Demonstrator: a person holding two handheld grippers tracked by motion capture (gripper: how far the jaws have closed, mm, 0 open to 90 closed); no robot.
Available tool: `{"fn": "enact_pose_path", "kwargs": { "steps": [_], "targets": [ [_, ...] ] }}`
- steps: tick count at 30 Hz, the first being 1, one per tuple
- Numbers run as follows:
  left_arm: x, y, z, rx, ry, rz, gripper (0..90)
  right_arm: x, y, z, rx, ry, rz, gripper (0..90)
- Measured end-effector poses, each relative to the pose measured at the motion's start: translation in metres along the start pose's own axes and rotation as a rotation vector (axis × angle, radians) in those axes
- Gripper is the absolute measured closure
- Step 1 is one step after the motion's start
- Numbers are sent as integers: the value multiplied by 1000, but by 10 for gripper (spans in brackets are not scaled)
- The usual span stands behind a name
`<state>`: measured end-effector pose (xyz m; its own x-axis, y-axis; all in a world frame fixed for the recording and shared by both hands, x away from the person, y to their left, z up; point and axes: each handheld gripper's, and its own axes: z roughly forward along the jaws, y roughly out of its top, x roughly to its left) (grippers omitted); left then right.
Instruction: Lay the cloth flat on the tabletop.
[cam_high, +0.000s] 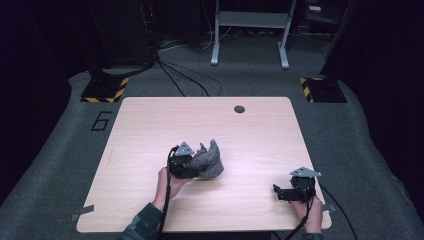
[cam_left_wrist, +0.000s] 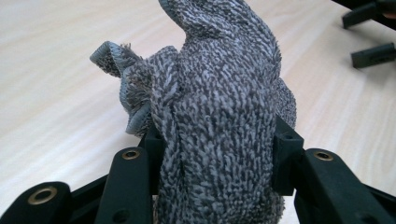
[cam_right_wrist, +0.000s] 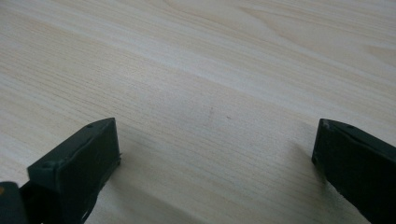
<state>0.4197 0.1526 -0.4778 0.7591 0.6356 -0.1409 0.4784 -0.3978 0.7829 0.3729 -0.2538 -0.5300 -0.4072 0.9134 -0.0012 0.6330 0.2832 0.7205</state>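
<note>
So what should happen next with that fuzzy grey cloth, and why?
Probably lift it clear of the table. The left gripper has the bunched grey cloth clamped between its fingers, while the right gripper sits open and apart near the table's edge, so it could then take a free corner.

The left gripper (cam_high: 192, 166) sits mid-table, jaws clamped on a bundle, its hand (cam_high: 167, 181) behind it. The right gripper (cam_high: 280, 192) rests low near the table's right edge, jaws wide apart, pointing left.
</note>
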Motion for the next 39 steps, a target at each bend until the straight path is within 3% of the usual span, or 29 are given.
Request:
{"fn": "enact_pose_path", "kwargs": {
  "steps": [5, 9, 11, 14, 21, 25, 26, 28, 30, 33, 34, 37, 38, 39],
  "targets": [
    [-13, -5, 16, 27, -8, 13, 506, 0, 0, 0, 0, 0, 0, 3],
    [-17, -10, 30, 83, -2, 35, 351, 0, 0, 0, 0, 1, 0, 3],
    [-15, -11, 26, 69, -8, 2, 260, 0, 0, 0, 0, 0, 0, 3],
    [-15, -11, 19, 45, -3, 10, 161, 0, 0, 0, 0, 0, 0, 4],
    [-3, -10, -9, 8, 23, -6, 149, -1, 2, 0, 10, 0, -13, 9],
    [5, -7, -20, -14, 43, -13, 150, 1, 4, -1, 25, 2, 7, 40],
    [9, -4, -25, -22, 60, -25, 151, 0, 7, -2, 5, 47, 40, 52],
    [14, 0, -28, -28, 81, -15, 154, 5, 12, -4, -14, 65, 65, 61],
    [18, 5, -28, -23, 78, -23, 163, 15, 21, -6, -38, 107, 61, 79],
    [22, 9, -25, -18, 84, -18, 182, 25, 30, -7, -52, 132, 47, 96],
    [25, 12, -21, -11, 86, -25, 192, 37, 41, -6, -50, 173, 22, 119],
    [30, 14, -16, 2, 76, -39, 210, 49, 51, -4, -55, 209, 8, 138],
    [33, 17, -11, 11, 78, -43, 214, 62, 63, 2, -57, 242, -12, 145],
    [35, 18, -10, 17, 75, -51, 216, 66, 66, 3, -54, 248, -19, 147]
  ]
}}
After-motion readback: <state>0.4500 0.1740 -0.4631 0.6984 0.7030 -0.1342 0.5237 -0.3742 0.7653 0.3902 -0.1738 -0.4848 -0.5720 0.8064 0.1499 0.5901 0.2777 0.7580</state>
